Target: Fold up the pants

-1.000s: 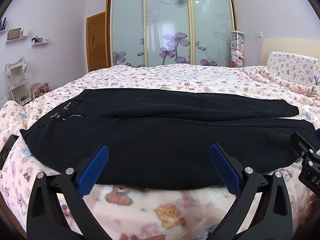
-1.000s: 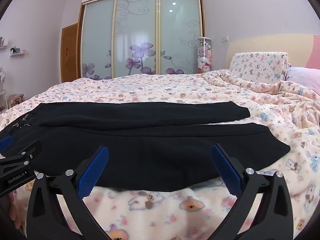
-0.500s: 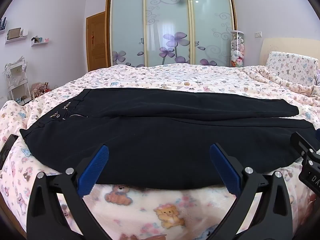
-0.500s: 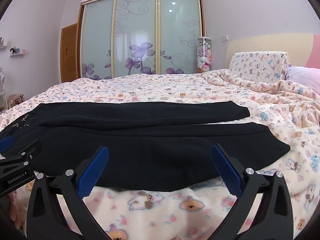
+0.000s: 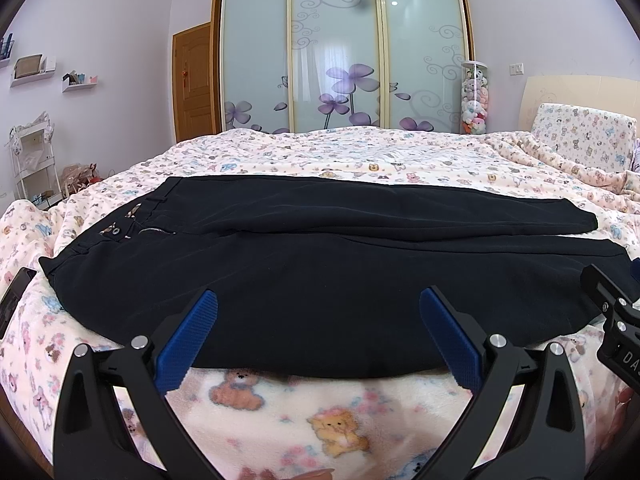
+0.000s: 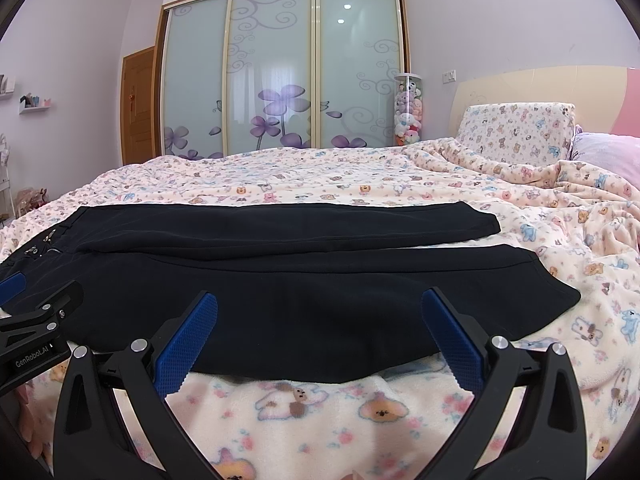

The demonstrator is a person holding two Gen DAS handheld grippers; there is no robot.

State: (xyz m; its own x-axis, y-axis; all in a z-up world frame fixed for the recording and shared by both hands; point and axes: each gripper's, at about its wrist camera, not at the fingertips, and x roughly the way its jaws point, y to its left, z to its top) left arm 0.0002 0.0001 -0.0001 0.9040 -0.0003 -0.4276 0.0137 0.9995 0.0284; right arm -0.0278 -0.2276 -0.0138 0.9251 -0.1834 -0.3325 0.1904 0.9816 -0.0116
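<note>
Lying flat across the bed (image 5: 360,160), the black pants (image 5: 320,272) are spread lengthwise, waistband and zipper (image 5: 156,231) off to the left of both sets of fingers and the hems to the right. No fold has been made yet, as far as either view shows: the two legs lie side by side, the far leg a little apart from the near one toward the cuffs, with a strip of blanket showing between them in the right wrist view.

The left gripper (image 5: 318,332) hovers with its blue pads spread wide, empty, the near edge of the pants just ahead of and between the fingertips. The right gripper (image 6: 320,332) is likewise wide open and empty, its pads framing the near leg's edge closer to the hem end. Each gripper shows at the edge of the other's view, so they sit side by side along the near edge, not touching the cloth as far as I can tell.

So the task seems at its very start: the garment is laid out and smoothed, the grippers are poised, and everything remains to be done. Likely that means bringing one leg over the other, then folding along the length. A dark phone-like object (image 5: 14,296) lies at the far left on the blanket.
</note>
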